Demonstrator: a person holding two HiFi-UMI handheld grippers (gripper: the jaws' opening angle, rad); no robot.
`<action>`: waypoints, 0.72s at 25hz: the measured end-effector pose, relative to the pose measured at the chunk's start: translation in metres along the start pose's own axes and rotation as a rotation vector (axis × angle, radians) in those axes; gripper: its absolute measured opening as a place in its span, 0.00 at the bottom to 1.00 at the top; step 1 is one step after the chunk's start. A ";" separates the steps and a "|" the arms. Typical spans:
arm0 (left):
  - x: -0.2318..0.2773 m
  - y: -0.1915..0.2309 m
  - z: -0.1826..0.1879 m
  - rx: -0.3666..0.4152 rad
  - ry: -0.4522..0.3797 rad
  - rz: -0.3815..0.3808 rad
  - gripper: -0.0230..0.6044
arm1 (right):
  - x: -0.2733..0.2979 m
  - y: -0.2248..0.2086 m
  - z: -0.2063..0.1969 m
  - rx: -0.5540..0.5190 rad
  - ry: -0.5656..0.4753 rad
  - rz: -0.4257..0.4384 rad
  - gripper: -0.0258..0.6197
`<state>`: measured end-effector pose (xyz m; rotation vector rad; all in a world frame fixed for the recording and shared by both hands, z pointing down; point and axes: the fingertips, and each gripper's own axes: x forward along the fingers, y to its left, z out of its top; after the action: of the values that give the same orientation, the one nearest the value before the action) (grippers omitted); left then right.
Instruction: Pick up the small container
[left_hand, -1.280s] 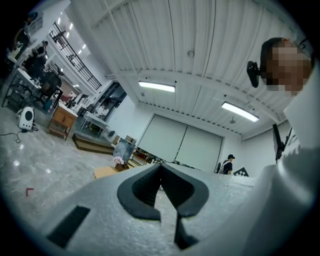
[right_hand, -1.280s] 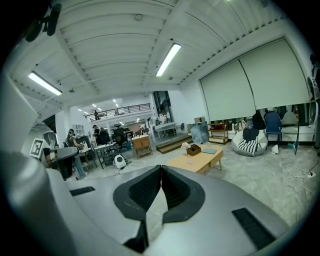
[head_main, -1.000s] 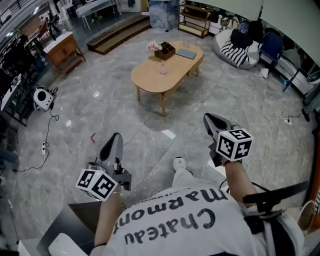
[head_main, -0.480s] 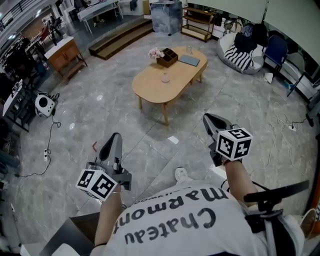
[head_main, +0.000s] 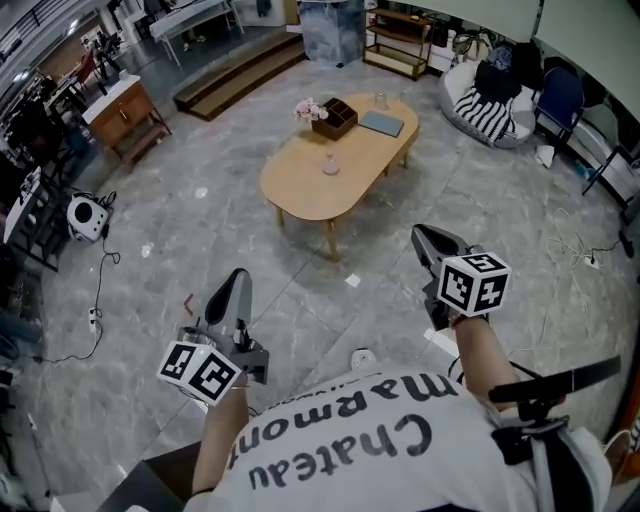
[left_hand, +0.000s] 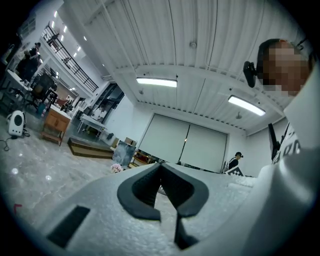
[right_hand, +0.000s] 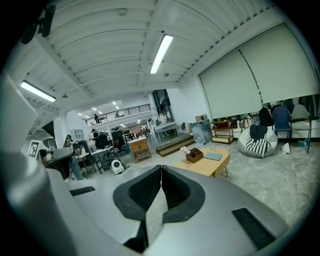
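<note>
Left gripper (head_main: 237, 277): jaws closed together, nothing between them.
Right gripper (head_main: 422, 234): jaws pressed together, holding nothing.
Small container (head_main: 330, 165): stands near the middle of the table (head_main: 300, 195), well apart from both grippers.
Shirt (head_main: 380, 440): print reads "Chateau Marmon", the last letters hidden; upside down in the head view.

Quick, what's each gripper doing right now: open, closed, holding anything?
Left gripper: closed, nothing between its jaws.
Right gripper: closed, nothing between its jaws.
</note>
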<state>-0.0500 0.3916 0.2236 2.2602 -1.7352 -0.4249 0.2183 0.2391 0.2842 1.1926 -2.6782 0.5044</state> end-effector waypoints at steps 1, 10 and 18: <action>0.008 0.005 -0.001 -0.003 0.002 0.006 0.06 | 0.008 -0.005 0.002 0.001 0.005 0.003 0.06; 0.066 0.046 -0.014 -0.056 0.012 0.085 0.06 | 0.066 -0.048 0.008 -0.008 0.061 0.018 0.06; 0.096 0.054 -0.030 -0.055 0.042 0.105 0.06 | 0.097 -0.079 0.001 0.025 0.092 0.025 0.06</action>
<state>-0.0631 0.2855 0.2645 2.1140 -1.7891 -0.3955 0.2123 0.1232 0.3297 1.1154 -2.6196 0.5837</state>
